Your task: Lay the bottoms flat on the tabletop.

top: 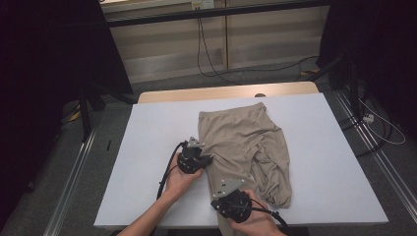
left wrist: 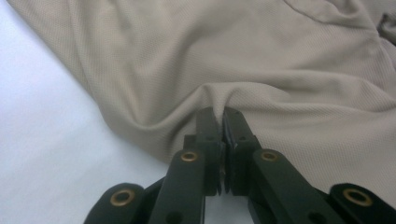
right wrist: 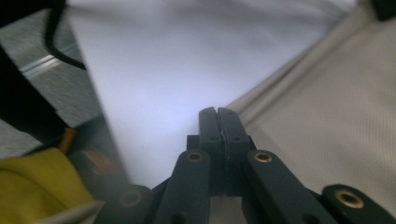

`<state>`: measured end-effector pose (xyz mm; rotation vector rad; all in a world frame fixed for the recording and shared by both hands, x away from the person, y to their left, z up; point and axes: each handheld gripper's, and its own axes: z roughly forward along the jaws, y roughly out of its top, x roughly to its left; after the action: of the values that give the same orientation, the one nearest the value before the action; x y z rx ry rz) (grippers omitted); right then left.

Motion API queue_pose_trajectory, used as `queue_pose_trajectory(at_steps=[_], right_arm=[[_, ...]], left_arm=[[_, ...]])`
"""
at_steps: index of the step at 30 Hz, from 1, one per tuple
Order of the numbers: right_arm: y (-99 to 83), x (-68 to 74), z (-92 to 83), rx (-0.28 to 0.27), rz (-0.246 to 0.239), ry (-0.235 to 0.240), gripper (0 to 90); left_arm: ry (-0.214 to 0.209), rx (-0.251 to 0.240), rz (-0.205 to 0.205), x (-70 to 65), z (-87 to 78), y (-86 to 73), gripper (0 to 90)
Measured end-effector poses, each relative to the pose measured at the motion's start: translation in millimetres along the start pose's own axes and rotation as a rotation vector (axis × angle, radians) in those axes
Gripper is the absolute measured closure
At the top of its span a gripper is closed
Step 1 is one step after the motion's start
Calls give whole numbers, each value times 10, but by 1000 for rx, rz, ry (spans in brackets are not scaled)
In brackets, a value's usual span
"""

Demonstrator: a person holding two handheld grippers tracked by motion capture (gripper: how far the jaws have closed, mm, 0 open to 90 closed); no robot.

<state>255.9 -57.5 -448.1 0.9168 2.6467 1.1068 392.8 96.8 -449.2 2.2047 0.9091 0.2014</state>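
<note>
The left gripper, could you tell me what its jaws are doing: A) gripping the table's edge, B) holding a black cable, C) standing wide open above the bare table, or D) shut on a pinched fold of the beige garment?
D: in the left gripper view the left gripper has its jaws together with a raised fold of the beige garment pinched between them.

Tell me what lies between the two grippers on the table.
High view: only beige garment edge spans from left gripper to right gripper.

Right gripper [right wrist: 218, 112], jaws closed, apparently pinching the beige garment's [right wrist: 327, 121] edge above the white worktop [right wrist: 177, 70].
</note>
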Motion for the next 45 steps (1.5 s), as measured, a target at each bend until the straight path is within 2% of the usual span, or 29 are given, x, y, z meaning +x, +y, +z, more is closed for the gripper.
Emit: queue_pose_trajectory(at_steps=[1, 6, 11, 13, 14, 16, 17, 19, 21, 23, 24, 26, 28, 30, 32, 37, 39, 43, 45], right_arm=[[22, 31, 16, -9, 4, 16, 900], [159, 210, 133, -43, -4, 74, 900], [251, 352, 256, -36, -32, 123, 899], [257, 368, 279, -36, -31, 137, 896], [253, 368, 288, -33, -28, 145, 885], [238, 349, 266, -37, -31, 141, 753], [229, 321, 236, -42, -36, 134, 690], [199, 211, 126, -70, -15, 113, 610], [169, 97, 21, -91, 18, 88, 563], [110, -32, -116, -118, 49, 63, 539], [63, -114, -201, -128, 64, 43, 540], [-11, -221, -322, -131, 87, 17, 561], [-114, -321, -466, -134, 113, -14, 591], [-241, -387, -597, -128, 133, -42, 637], [-384, -423, -694, -118, 163, -55, 665], [-658, -424, -833, -64, 177, -99, 659], [-721, -449, -862, -47, 197, -113, 655], [-825, -556, -874, -11, 207, -179, 643], [-850, -615, -881, -28, 222, -192, 623]], left_arm=[[-1, 8, 10, -1, -23, -18, 865], [11, 30, 7, 51, -151, -141, 857], [24, 48, 32, 71, -276, -239, 856], [27, 44, 14, 94, -314, -289, 854], [31, 40, 13, 114, -347, -308, 841], [55, 19, -9, 147, -381, -319, 733], [54, 12, -18, 163, -394, -316, 658], [42, -26, -17, 162, -408, -306, 635], [46, -36, -7, 141, -412, -292, 554], [56, -42, -20, 106, -405, -289, 452], [61, -41, -19, 95, -408, -288, 398], [63, -42, -7, 70, -424, -285, 353], [48, -48, -24, 28, -453, -287, 312], [56, -43, 9, -25, -494, -312, 259], [54, -58, 31, -65, -532, -369, 249], [43, -101, 42, -85, -575, -411, 191], [42, -118, 41, -89, -596, -411, 168], [41, -143, 35, -93, -616, -412, 167], [42, -144, 29, -85, -615, -414, 163]])
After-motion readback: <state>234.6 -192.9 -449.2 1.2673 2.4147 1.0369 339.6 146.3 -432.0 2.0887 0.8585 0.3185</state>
